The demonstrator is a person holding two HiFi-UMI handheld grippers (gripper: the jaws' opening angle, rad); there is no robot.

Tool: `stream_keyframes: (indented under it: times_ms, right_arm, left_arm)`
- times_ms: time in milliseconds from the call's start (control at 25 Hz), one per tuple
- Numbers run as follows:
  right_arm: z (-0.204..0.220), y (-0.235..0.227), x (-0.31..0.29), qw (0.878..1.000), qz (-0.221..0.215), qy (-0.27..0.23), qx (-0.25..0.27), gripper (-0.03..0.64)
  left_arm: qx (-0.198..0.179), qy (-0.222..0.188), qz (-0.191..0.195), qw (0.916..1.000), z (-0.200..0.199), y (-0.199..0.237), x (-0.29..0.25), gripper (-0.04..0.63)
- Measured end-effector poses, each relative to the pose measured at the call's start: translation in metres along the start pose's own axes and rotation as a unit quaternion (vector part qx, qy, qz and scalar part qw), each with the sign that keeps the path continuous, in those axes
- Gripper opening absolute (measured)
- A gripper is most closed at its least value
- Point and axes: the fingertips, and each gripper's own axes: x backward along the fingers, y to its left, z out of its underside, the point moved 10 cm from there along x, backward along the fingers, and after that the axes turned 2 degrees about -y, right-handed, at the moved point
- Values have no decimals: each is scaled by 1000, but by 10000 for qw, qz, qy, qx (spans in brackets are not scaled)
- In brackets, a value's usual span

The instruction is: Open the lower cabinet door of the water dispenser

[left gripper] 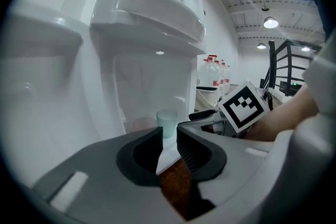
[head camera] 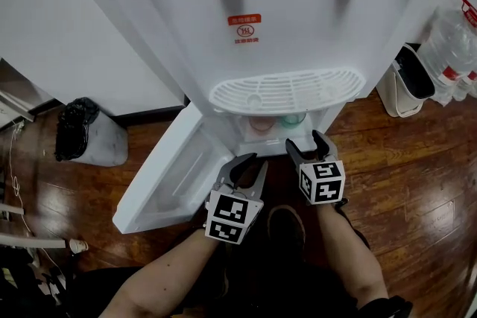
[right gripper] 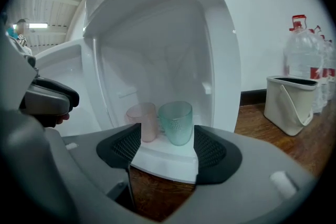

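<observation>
The lower cabinet door [head camera: 173,179] of the water dispenser [head camera: 298,33] stands open, swung out toward 8 o'clock from the cabinet mouth. My left gripper [head camera: 251,160] hovers at 6 o'clock of that opening, its jaws a narrow gap apart with nothing between them. My right gripper [head camera: 306,141], just beside it, is spread wide and empty. Inside the cabinet I see a pink cup [right gripper: 143,120] and a green cup [right gripper: 176,122]. The glossy wooden floor [head camera: 417,182] carries a black-bagged bin [head camera: 86,132] at 9 o'clock, and a white bin [head camera: 406,82] and water bottles [head camera: 451,41] at 3 o'clock.
</observation>
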Motion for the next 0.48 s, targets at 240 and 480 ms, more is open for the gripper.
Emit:
stream_keyframes:
  times_ms: [240, 480]
  right_arm:
    - [6, -4, -17, 9999, -11, 96, 73, 312]
    - [13, -10, -33, 9998, 29, 144, 98, 325]
  left_arm:
    - [142, 193, -47, 9997, 11, 12, -12, 61]
    - [151, 256, 48, 9995, 10, 14, -22, 61]
